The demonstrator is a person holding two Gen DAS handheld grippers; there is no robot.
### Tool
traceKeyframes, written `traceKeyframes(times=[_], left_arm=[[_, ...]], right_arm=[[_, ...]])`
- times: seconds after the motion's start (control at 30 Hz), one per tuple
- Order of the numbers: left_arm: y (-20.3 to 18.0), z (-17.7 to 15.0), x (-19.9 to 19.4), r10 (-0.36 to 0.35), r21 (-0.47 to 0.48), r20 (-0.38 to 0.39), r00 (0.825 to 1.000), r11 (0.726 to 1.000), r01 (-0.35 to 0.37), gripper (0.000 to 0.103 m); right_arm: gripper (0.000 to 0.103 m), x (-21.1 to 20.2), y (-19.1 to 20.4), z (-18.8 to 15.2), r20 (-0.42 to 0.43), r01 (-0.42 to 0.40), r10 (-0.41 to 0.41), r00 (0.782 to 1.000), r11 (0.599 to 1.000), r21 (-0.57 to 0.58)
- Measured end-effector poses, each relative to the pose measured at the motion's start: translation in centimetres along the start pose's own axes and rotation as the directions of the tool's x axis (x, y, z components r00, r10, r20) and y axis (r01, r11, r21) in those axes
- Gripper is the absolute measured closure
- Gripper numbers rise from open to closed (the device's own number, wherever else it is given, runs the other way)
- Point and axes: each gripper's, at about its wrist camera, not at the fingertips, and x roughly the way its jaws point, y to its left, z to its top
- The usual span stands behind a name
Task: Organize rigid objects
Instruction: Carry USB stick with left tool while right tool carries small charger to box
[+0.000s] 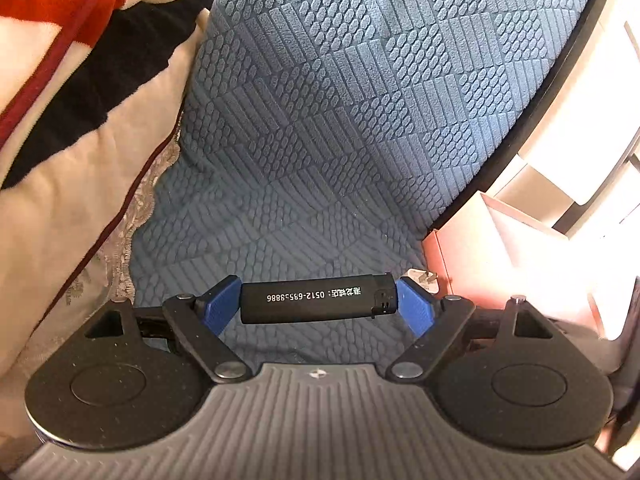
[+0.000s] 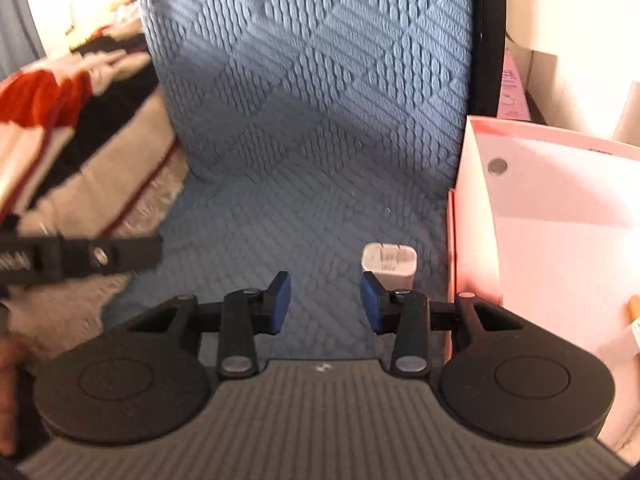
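On your left lies a striped blanket (image 1: 80, 128), your left gripper (image 1: 319, 306) clamps the black lighter (image 1: 319, 299) printed "0512-68558886", your right gripper (image 2: 325, 302) stands apart, empty, the white charger (image 2: 389, 261) beside the pink box (image 2: 472, 160).

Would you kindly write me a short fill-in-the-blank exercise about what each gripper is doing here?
1. The left gripper is shut on a black ____.
2. The right gripper holds ____ between its pads.
3. The white charger lies on the ____ textured cover.
4. The open box beside the charger is ____.

Missing words: lighter; nothing; blue; pink
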Motion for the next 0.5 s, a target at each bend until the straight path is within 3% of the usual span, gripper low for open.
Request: traceKeyframes(times=[0.2, 0.5], left_arm=[[0.4, 0.2, 1.1, 0.002, -0.009, -0.016, 1.0, 1.0, -0.002, 0.016], [1.3, 0.7, 2.0, -0.005, -0.043, -0.027, 1.0, 0.999, 0.003, 0.016]], right_arm=[[0.059, 1.6, 1.1, -0.6, 0.03, 0.103, -0.102, 0.994, 0.993, -0.048], [0.054, 4.7, 1.7, -0.5, 0.066, 0.255, -0.248, 0.966, 0.958, -0.133]])
